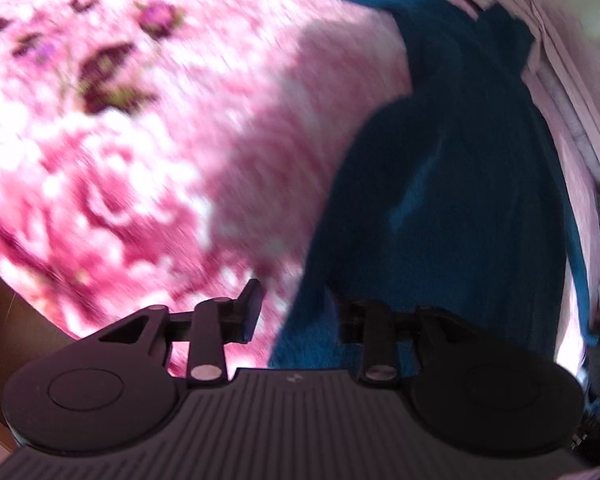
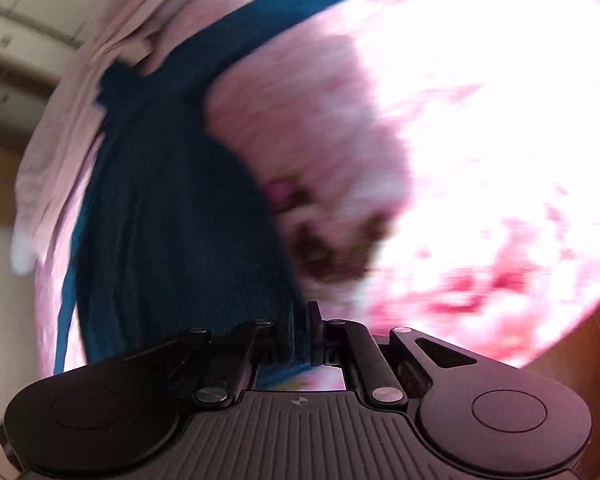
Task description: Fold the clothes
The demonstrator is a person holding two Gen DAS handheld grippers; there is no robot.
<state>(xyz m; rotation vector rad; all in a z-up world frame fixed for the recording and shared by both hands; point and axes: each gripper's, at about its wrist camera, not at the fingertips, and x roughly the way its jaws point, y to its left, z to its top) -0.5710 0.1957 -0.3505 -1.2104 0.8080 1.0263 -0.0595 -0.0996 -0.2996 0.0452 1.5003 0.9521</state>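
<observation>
right claw (image 2: pixel 299 330) clamped on blue garment (image 2: pixel 172 208); left claw (image 1: pixel 296 312) partly open, garment edge between its fingers

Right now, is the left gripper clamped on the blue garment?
No, the left gripper has its jaws apart, with the blue garment's edge lying loose between them.

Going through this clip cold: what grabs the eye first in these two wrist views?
The teal garment draped across the pink floral bedspread stands out most. In the right wrist view, the right gripper is pinched shut on the garment's edge. The left gripper is open at the cloth's border, with pale pink folded fabric beyond.
</observation>
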